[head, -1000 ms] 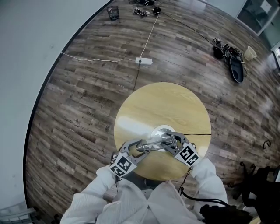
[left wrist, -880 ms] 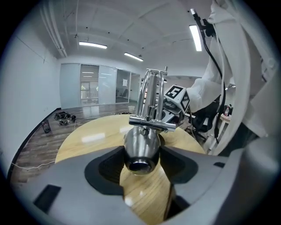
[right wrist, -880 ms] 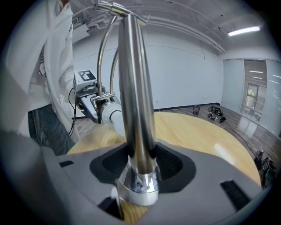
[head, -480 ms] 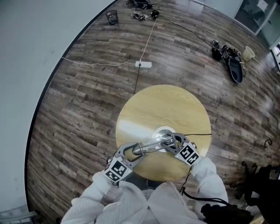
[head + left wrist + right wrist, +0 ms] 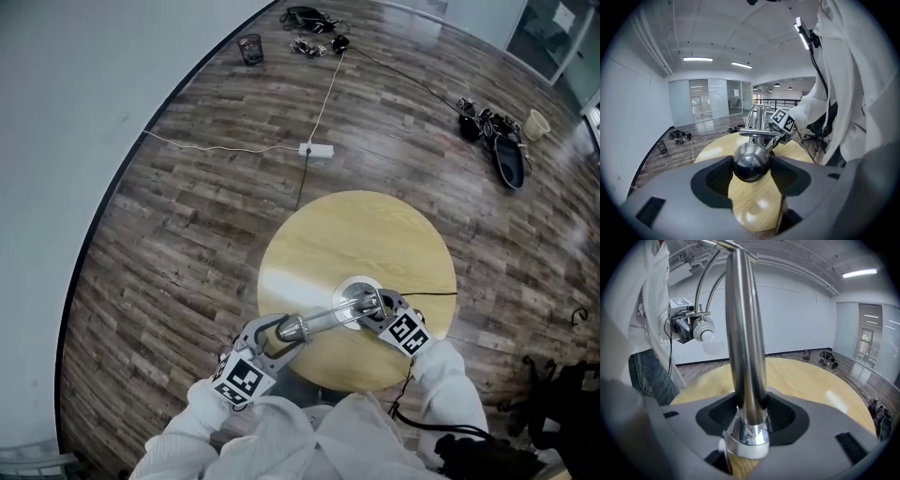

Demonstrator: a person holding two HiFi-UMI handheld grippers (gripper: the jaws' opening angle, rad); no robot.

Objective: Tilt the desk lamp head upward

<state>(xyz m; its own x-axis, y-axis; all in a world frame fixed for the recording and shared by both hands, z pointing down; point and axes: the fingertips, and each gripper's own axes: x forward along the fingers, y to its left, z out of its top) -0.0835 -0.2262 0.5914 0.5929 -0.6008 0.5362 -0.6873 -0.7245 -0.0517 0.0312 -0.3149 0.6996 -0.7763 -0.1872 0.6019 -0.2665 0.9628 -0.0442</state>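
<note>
Both grippers (image 5: 750, 163) (image 5: 747, 416) seemingly clamp the lamp (image 5: 323, 319).

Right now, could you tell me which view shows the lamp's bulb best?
The right gripper view: the bulb shows whole, side-on. The left gripper view shows only the chrome back of the lamp head; the head view leaves it unclear.

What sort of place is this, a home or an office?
Probably an office or lab: glass partition walls, strip ceiling lights, and a power strip lying on the plank floor.
</note>
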